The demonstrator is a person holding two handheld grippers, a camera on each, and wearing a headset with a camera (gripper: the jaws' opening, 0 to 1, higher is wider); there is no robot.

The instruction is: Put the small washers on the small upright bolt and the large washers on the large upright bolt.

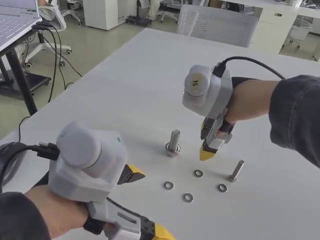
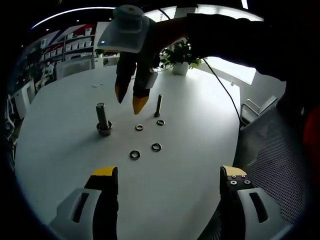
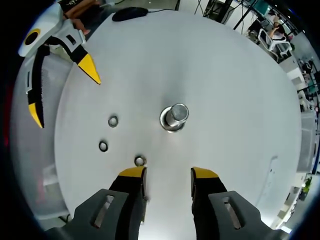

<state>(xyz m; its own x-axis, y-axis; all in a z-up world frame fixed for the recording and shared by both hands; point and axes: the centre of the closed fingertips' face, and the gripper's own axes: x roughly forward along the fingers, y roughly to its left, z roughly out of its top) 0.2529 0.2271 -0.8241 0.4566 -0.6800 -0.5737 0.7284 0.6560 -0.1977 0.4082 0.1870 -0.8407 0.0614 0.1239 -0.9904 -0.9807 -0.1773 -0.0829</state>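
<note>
Right claw (image 1: pixel 210 151) hangs point-down over the white surface (image 1: pixel 125 90), yellow tips spread a little, nothing between them. It sits just beside the large bolt (image 1: pixel 173 142), which stands upright on its head near the middle of the action. On the other side of that claw, a bit nearer the person, the small bolt (image 1: pixel 236 170) stands on its head too.

Now the washers (image 1: pixel 187 197): four of them, all lying flat on the surface, scattered loosely in front of the two bolts on the person's side, none on either bolt. The nearest washer (image 3: pixel 140 160) lies just beside one tip of the right claw in the right gripper view; whether they touch, I can't tell. Another lies near the foot of the small bolt.

Left claw (image 2: pixel 169 173) is down low and close to the person, jaws spread wide and holding nothing, aimed across the surface at the washers and bolts, well apart from all of them. A hand (image 1: pixel 60 215) grips its handle at the bottom of the head view.
</note>
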